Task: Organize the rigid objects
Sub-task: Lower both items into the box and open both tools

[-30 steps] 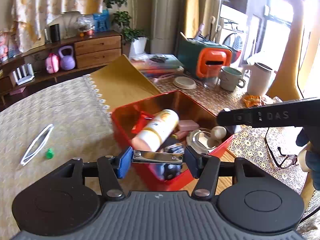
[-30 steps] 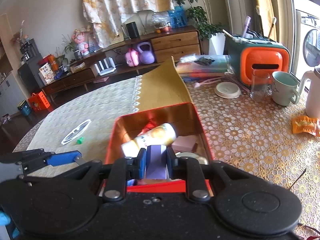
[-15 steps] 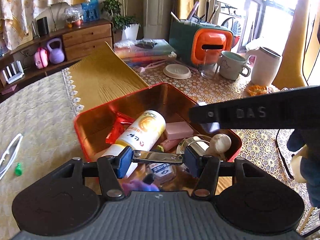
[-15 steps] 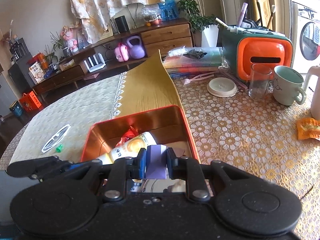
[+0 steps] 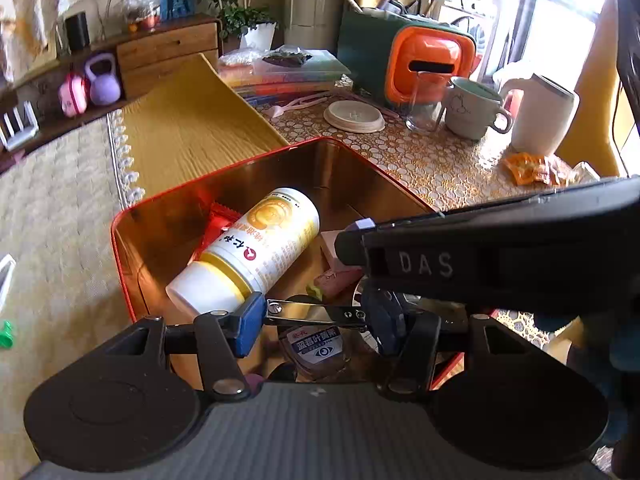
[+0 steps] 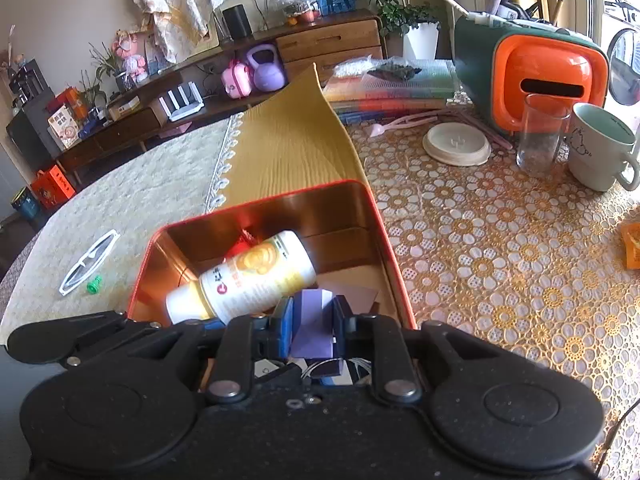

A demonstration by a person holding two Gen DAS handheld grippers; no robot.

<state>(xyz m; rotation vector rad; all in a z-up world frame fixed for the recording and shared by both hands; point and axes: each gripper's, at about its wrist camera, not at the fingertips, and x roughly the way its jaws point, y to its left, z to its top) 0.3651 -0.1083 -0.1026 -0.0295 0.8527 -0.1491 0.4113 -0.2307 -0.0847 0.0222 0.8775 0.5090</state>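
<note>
Left gripper (image 5: 314, 316): angled down over the red tin (image 5: 120, 264), clamping a nail clipper (image 5: 316, 314) end to end. Right gripper (image 6: 310, 322): likewise tilted over the tin, pinching a purple block (image 6: 314, 320) whose lower end is hidden. The tin's near contents are mostly blocked behind a white-and-yellow bottle (image 5: 248, 256).

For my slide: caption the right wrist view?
Right gripper holding a purple block over the red tin.

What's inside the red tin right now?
In the red tin: a white-and-yellow bottle lying over a red packet, pink pieces, a sealed sachet. Grippers cover the near end.
</note>
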